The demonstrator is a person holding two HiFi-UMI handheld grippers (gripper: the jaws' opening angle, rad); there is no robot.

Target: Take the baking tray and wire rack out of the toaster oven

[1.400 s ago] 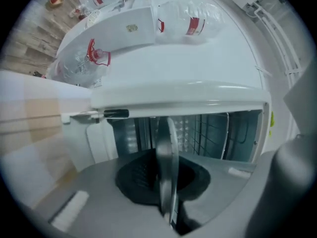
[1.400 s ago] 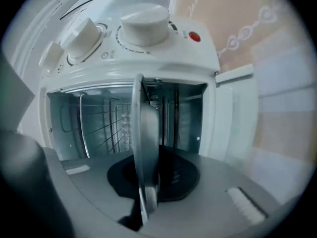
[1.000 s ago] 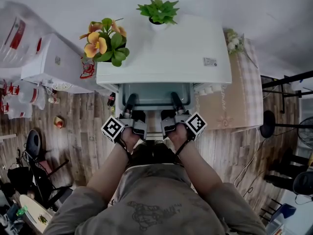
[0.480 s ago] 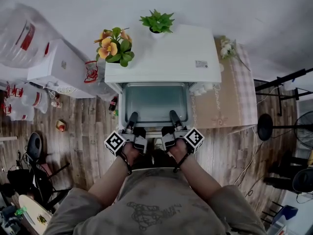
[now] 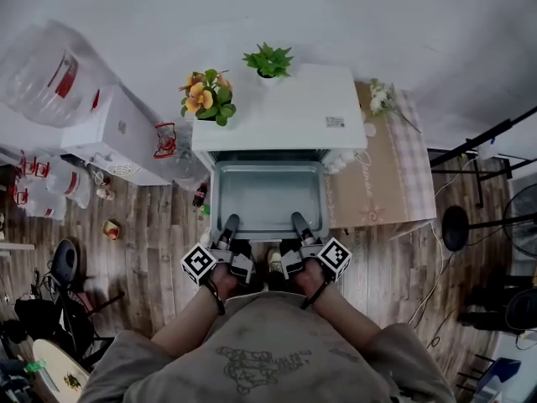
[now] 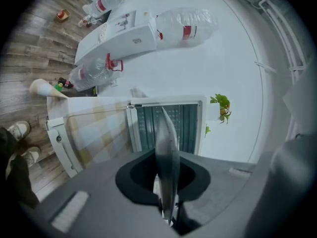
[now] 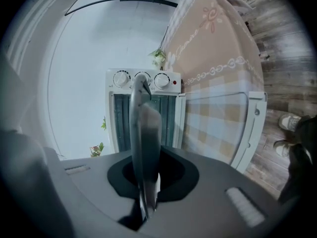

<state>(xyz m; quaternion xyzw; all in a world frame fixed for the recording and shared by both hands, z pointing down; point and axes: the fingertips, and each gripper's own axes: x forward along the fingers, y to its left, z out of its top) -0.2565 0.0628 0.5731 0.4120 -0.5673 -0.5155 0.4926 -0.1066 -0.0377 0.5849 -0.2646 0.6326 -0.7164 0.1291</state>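
Note:
A grey baking tray (image 5: pixel 268 198) is held level in front of the white toaster oven (image 5: pixel 277 112), mostly out of its mouth. My left gripper (image 5: pixel 230 222) is shut on the tray's near rim at the left, and my right gripper (image 5: pixel 298 221) is shut on it at the right. In the left gripper view the tray (image 6: pixel 166 148) shows edge-on as a thin metal strip between the jaws of the left gripper (image 6: pixel 167 192). The right gripper view shows the same strip (image 7: pixel 143 143) in the right gripper (image 7: pixel 145 187). Thin bars show in the open oven cavity (image 6: pixel 185 125).
Two potted plants (image 5: pixel 207 96) (image 5: pixel 268 60) stand on the oven top. The oven's glass door (image 7: pixel 220 128) hangs open below its knobs (image 7: pixel 142 78). A checked-cloth table (image 5: pixel 382 170) lies to the right. A white cabinet (image 5: pixel 126 137) and water jugs (image 5: pixel 50 74) are at the left.
The tray has slid further out of the oven toward me, with both grippers still clamped on its near rim. My head has drawn back, so the oven looks smaller.

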